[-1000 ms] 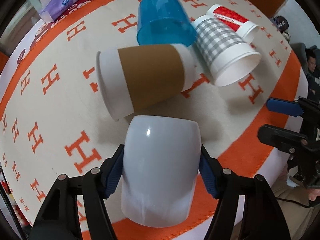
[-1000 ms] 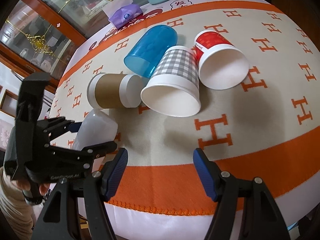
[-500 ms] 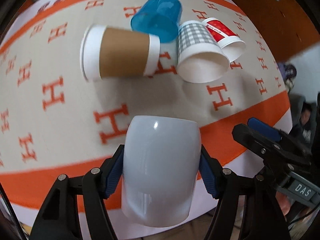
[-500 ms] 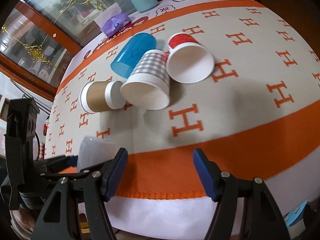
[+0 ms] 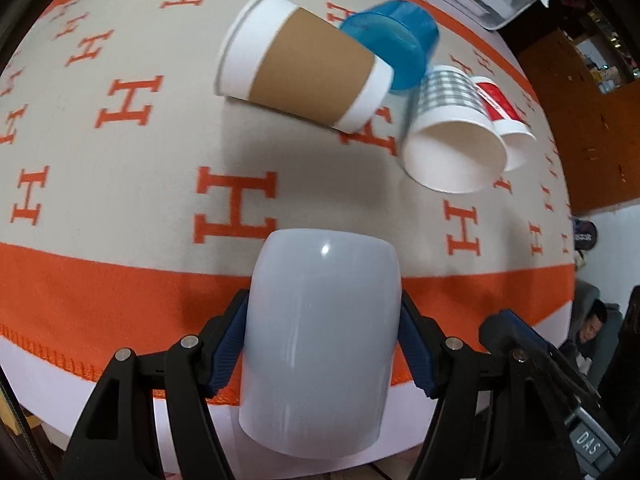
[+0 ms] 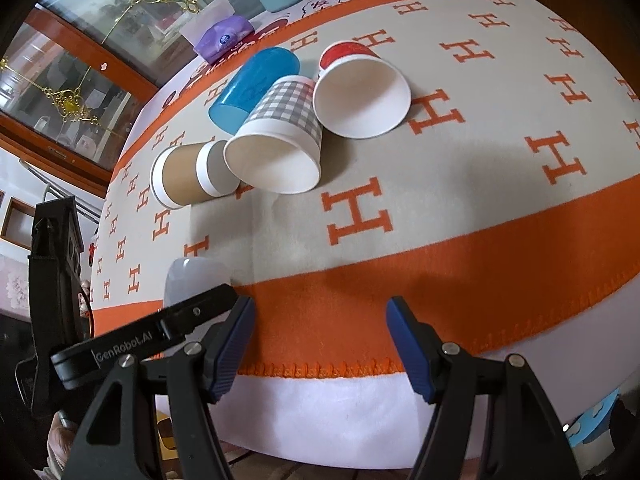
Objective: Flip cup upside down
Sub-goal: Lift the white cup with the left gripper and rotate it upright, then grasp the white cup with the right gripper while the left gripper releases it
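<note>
White cup [image 5: 320,344] clamped in left claw [image 5: 322,354] above orange-bordered cloth [image 5: 120,256]; right claw [image 6: 320,344] spread.

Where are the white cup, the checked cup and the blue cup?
white cup [image 5: 320,344]: left wrist view, middle of its side wall, between the left gripper's pads.
checked cup [image 6: 286,106]: right wrist view, its checked side wall.
blue cup [image 6: 256,80]: right wrist view, its side wall.

I see the round tabletop [image 6: 520,420] w/ a beige-and-orange H-print blanket [image 6: 460,184] over it. Behind it, a wood-framed glass cabinet w/ gold ornaments [image 6: 96,40]. Brown wooden wall panel [image 5: 592,136] at right; even daylight.
</note>
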Available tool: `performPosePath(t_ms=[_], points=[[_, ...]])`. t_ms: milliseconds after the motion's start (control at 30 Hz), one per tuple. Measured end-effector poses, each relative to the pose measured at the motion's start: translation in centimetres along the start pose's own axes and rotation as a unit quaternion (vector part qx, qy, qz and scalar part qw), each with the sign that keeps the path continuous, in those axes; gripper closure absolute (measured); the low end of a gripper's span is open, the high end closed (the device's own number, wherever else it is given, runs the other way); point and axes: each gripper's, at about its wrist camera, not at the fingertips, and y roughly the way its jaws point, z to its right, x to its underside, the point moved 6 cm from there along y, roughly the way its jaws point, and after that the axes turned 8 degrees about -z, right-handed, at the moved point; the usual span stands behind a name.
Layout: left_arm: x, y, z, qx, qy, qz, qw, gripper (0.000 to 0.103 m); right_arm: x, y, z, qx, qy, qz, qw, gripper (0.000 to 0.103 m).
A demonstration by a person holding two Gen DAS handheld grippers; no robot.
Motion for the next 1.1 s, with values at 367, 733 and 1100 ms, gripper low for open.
performPosePath(t_ms=[367,733,1100], points=[[-0.1,-2.5,-0.9,0.011,-0.003,0.032,0.9994,0.013,0.0,-0.5,0.4,-0.008,0.002,-0.001,1.0,0.035],[0.8,-6.6,-1.0,0.006,0.054,0.07,0.9961,0.013,0.1,-1.0,-1.4,-0.027,-0.02,-0.004,0.999,0.035],[0.9,-12.2,-2.0,-0.018,0.076,0.14,0.9871,0.013,-0.1,-2.5,-4.5,-0.066,-0.055,-0.014,0.996,0.035]])
